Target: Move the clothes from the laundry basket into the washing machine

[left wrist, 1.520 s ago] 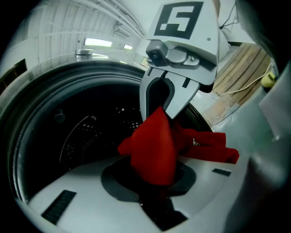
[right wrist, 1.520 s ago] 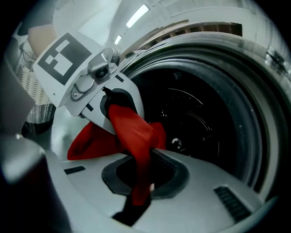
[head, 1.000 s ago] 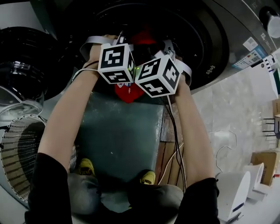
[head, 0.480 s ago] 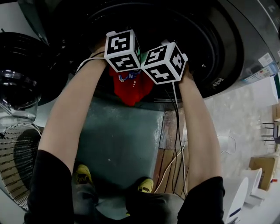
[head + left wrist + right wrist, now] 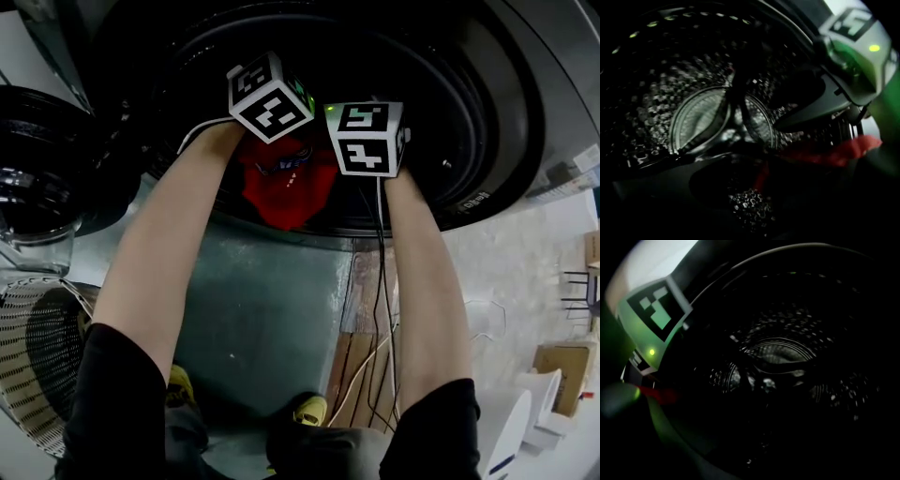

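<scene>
Item count: one washing machine (image 5: 525,122) with one drum (image 5: 701,117) and one round door (image 5: 47,178). One red garment (image 5: 286,187). One laundry basket (image 5: 37,375). Two hand-held grippers: one left gripper (image 5: 270,97) and one right gripper (image 5: 366,139), each fitted with one marker cube. Two yellow shoes: one left shoe (image 5: 180,382) and one right shoe (image 5: 309,409). One cardboard box (image 5: 562,361).
</scene>
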The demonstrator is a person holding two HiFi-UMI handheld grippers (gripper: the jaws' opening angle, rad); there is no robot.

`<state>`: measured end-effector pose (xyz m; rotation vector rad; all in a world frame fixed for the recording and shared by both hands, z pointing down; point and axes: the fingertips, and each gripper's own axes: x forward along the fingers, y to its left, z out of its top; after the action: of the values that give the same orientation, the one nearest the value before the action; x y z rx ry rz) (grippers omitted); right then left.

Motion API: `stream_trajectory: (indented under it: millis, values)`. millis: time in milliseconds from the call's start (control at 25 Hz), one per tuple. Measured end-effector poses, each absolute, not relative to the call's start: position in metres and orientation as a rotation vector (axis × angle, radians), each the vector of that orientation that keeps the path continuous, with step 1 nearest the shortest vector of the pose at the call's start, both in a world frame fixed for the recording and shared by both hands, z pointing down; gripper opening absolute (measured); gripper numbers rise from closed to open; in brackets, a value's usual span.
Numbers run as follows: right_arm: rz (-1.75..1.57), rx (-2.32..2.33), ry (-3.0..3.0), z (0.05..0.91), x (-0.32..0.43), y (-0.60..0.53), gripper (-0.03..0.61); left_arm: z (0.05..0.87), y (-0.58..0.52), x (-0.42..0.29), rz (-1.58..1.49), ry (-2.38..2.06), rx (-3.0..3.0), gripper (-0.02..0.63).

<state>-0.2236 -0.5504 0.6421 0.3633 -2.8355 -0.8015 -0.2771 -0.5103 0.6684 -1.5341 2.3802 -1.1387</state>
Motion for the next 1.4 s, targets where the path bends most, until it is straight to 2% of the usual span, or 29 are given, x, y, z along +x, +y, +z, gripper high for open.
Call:
stream_trajectory:
  millis: [160, 480, 600, 760, 840, 920, 1400]
  values:
    - [-0.594, 0.418, -2.952, 0.627, -0.213, -0.558, 0.204, 0.647, -0.503, -0.28, -0.992, 2.447, -1.529, 0.278]
    - [-0.465, 0.37, -3.055, 0.616, -0.192, -0.534, 0.195, 0.643, -0.489, -0.255, -0.878, 2.483, -1.561, 0.27]
    - [-0.464, 0.363, -3.083, 0.609, -0.182, -0.522, 0.159, 0.633, -0.48, -0.245, -0.796, 2.494, -1.536, 0.188]
    - [-0.428, 0.396, -3.133, 0.604, -0.162, -0.514, 0.077, 0.624, -0.467, -0.228, -0.652, 2.527, -1.528, 0.084]
    - [-0.421, 0.416, -3.144, 0.604, -0.152, -0.51, 0.03, 0.619, -0.463, -0.216, -0.619, 2.505, -1.523, 0.011]
    - [-0.394, 0.419, -3.162, 0.601, -0.143, -0.505, 0.003, 0.613, -0.458, -0.203, -0.596, 2.478, -1.526, 0.009]
    - [-0.266, 0.331, -3.21, 0.601, -0.1, -0.474, 0.003, 0.613, -0.416, -0.162, -0.46, 2.505, -1.572, 0.009]
